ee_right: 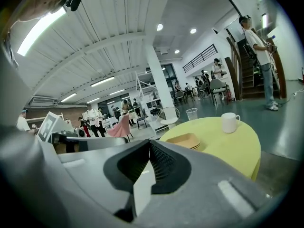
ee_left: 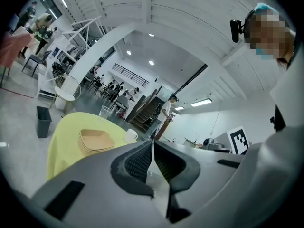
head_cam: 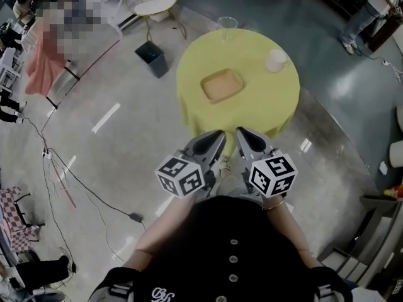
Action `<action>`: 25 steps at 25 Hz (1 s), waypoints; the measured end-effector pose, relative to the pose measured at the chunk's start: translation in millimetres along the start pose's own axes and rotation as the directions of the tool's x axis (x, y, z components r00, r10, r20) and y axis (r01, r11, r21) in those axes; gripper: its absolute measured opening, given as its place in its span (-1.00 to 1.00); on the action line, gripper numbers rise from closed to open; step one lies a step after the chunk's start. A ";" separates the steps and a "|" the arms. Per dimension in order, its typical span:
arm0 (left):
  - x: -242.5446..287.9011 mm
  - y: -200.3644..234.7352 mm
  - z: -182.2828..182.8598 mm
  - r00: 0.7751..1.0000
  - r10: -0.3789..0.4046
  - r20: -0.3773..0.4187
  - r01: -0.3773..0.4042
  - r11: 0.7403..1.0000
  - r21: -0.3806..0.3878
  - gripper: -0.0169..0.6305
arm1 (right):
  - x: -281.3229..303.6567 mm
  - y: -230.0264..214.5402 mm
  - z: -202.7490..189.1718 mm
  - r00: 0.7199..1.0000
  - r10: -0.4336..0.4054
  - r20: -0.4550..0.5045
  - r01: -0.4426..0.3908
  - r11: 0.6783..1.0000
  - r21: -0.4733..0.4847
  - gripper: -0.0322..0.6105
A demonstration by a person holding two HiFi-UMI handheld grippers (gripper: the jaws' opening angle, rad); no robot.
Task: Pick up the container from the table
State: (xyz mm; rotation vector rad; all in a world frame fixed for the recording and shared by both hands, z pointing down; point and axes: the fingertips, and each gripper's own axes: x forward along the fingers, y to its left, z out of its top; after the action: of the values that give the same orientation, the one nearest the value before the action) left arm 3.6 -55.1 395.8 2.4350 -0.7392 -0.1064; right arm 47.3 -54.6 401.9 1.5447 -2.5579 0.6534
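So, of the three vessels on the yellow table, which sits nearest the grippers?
The tan square container in the middle; the white mug stands farther back on the right, and the clear glass is at the far edge.

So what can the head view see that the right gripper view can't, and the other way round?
Only the head view: the dark square bin on the floor, loose black cables, and the person's black buttoned top. Only the right gripper view: the ribbed white ceiling, a white column and a railed upper balcony. Both: the round yellow table carrying the shallow tan square container, a white mug and a clear glass.
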 end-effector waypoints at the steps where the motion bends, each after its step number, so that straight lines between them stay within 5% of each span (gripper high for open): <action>1: 7.0 4.3 5.2 1.000 0.006 0.008 -0.006 1.000 -0.002 -0.87 | 5.3 -7.4 4.7 1.000 0.001 -0.002 -0.001 1.000 0.000 -0.89; 13: 78.7 63.3 55.1 0.996 0.080 0.042 -0.079 0.996 -0.028 -0.87 | 74.3 -77.1 61.3 1.000 0.030 -0.010 -0.030 1.000 -0.002 -0.89; 25: 113.7 129.7 70.5 0.972 0.225 0.069 -0.219 0.972 -0.084 -0.87 | 136.5 -126.8 72.5 0.994 0.070 -0.088 -0.070 0.998 -0.005 -0.89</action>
State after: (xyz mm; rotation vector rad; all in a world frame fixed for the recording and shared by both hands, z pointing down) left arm 20.0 -239.1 420.1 2.2701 -1.0193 -0.1397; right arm 100.5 -246.9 415.0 1.3966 -2.5564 0.7014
